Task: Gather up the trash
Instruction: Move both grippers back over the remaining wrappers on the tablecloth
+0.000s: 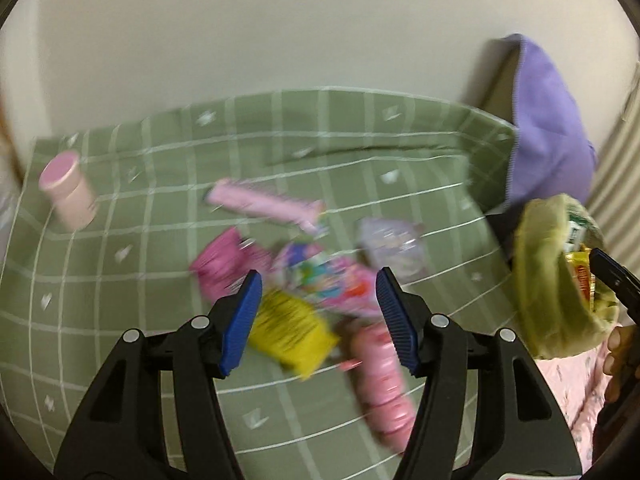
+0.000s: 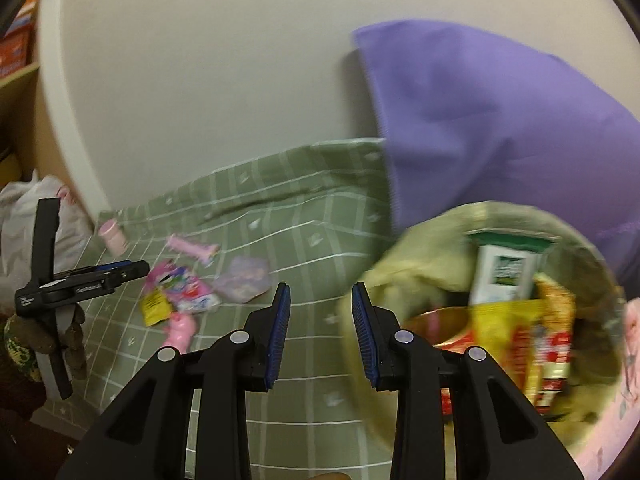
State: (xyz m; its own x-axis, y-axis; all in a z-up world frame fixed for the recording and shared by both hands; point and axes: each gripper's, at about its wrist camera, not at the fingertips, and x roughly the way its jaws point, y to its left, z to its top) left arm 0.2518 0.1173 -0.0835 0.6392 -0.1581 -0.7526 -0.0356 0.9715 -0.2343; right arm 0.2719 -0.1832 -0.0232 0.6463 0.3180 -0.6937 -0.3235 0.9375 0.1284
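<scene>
Above the yellow wrapper (image 1: 290,326), left tongs (image 1: 318,322) agape, empty.

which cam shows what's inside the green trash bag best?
Right wrist. It looks into the open green bag, showing a green-and-white carton and yellow wrappers. Left wrist shows the bag side-on at the frame edge, only a sliver of the contents visible.

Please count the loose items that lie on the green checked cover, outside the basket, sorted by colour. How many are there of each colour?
Pink: 4 (cylindrical container, long wrapper, magenta packet, wrapper roll)
Yellow: 1 (packet)
Multicoloured: 1 (wrapper)
Pale lilac: 1 (plastic bag)
Total: 7
</scene>
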